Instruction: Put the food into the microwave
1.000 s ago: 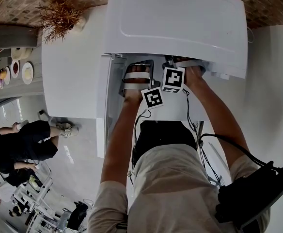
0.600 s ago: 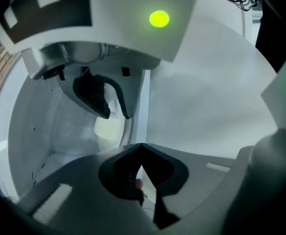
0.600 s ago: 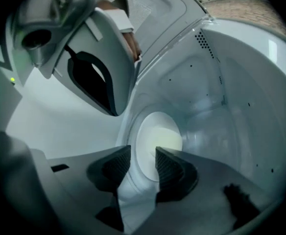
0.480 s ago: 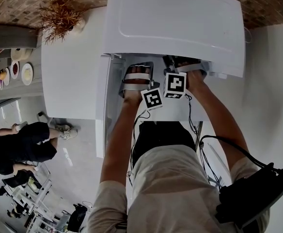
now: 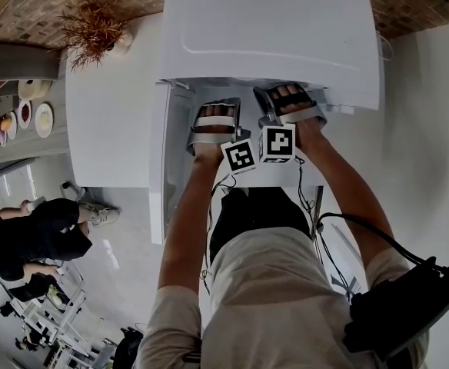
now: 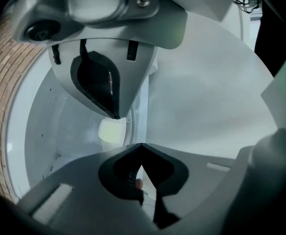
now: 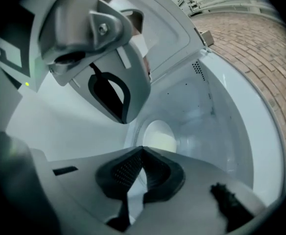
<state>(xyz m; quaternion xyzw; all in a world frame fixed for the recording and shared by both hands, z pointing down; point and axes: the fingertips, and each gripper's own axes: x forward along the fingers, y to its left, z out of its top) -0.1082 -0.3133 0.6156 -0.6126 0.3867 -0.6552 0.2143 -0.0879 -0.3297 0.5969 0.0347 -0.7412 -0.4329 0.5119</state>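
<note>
The white microwave (image 5: 271, 29) stands with its door (image 5: 161, 167) swung open to the left. Deep in its cavity sits a pale round dish with something yellowish (image 7: 160, 137), also seen in the left gripper view (image 6: 111, 130). Both hands are at the opening, their marker cubes side by side (image 5: 240, 156) (image 5: 278, 143). My right gripper (image 7: 143, 148) is shut with nothing between its pads, just inside the cavity and well short of the dish. My left gripper (image 6: 142, 145) is beside it, its jaws meeting at the tips with nothing in them.
The microwave sits on a white counter (image 5: 109, 106) against a brick wall. A dried plant (image 5: 94, 25) stands at the counter's back left. Small plates (image 5: 44, 116) lie on a lower shelf at the far left. A person (image 5: 32, 237) sits on the floor, lower left.
My right hand has drawn back out of the microwave toward me, so its fingers now show below the top edge. The left hand has hardly moved.
</note>
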